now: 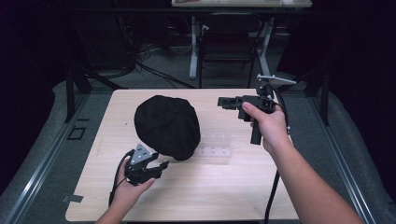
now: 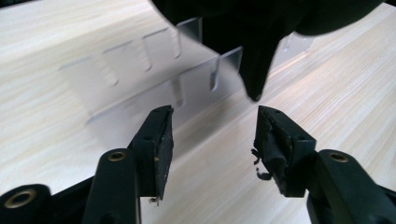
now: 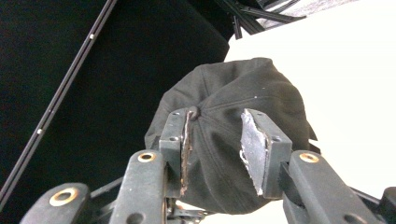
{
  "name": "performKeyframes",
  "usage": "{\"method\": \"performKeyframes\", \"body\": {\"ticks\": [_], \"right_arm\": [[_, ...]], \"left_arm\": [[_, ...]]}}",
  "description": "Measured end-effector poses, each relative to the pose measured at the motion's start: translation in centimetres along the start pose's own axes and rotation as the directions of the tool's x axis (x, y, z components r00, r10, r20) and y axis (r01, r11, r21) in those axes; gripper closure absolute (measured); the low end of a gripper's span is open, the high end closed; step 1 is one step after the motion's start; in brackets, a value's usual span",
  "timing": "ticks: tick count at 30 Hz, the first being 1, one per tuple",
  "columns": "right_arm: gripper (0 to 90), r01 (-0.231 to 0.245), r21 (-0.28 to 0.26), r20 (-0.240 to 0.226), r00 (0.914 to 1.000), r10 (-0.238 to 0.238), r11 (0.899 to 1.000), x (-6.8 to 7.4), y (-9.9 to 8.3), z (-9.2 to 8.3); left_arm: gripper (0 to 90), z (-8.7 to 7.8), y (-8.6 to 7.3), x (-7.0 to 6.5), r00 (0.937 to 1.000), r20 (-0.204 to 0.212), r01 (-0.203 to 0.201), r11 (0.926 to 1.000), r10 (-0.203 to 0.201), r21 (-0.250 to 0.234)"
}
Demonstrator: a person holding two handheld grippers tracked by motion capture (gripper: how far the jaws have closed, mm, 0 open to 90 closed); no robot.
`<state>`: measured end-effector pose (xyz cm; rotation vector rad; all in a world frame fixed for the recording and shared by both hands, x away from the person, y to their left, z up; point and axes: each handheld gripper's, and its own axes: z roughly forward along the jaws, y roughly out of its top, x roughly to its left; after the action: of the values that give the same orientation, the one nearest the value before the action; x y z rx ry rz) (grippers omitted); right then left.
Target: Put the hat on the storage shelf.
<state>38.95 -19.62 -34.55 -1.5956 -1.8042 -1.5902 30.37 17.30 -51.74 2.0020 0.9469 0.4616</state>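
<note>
I judged the work barely begun: the black cap [image 1: 167, 126] sat draped over the clear acrylic stand [image 1: 216, 147] on the surface [image 1: 233, 186], ungrasped. My left gripper [image 1: 161, 166] hovered just below its brim, jaws spread wide and empty. My right gripper [image 1: 223, 102] was raised beside the crown, jaws open, holding nothing.

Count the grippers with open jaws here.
2: the left gripper near the black fabric cap's front edge, and the right gripper raised beside the cap.
</note>
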Motion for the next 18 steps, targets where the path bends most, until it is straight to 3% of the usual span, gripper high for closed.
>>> {"method": "performKeyframes", "body": {"ticks": [6, 12, 15, 16, 17, 18], "right_arm": [[60.2, 0.033, 0.001, 0.045, 0.9984, -0.034, 0.999, -0.2, -0.3, -0.6], [55.8, 0.101, -0.001, 0.123, 0.9873, -0.100, 0.995, -0.1, -0.9, -1.2], [51.3, 0.138, 0.000, 0.169, 0.9761, -0.136, 0.990, -0.4, -1.5, -1.5], [51.3, 0.138, 0.000, 0.169, 0.9761, -0.136, 0.990, -0.4, -1.5, -1.5], [50.4, 0.151, 0.000, 0.190, 0.9704, -0.149, 0.988, -0.5, -1.6, -1.6], [49.4, 0.182, 0.003, 0.230, 0.9566, -0.178, 0.983, -0.7, -1.9, -1.7]], "left_arm": [[46.1, -1.3, -1.8, 1.8, 0.9984, -0.011, 0.055, 0.9985, -0.055, 0.001], [45.9, -1.8, -3.2, 3.1, 0.9930, -0.042, 0.109, 0.9933, -0.111, -0.040], [44.9, -1.8, -3.8, 3.7, 0.9885, -0.056, 0.138, 0.9894, -0.140, -0.047], [44.7, -1.8, -3.8, 3.7, 0.9885, -0.056, 0.138, 0.9894, -0.140, -0.047], [44.7, -1.8, -3.9, 3.8, 0.9875, -0.058, 0.144, 0.9882, -0.147, -0.053], [44.3, -1.8, -4.0, 4.0, 0.9864, -0.061, 0.150, 0.9876, -0.153, -0.046]]}}
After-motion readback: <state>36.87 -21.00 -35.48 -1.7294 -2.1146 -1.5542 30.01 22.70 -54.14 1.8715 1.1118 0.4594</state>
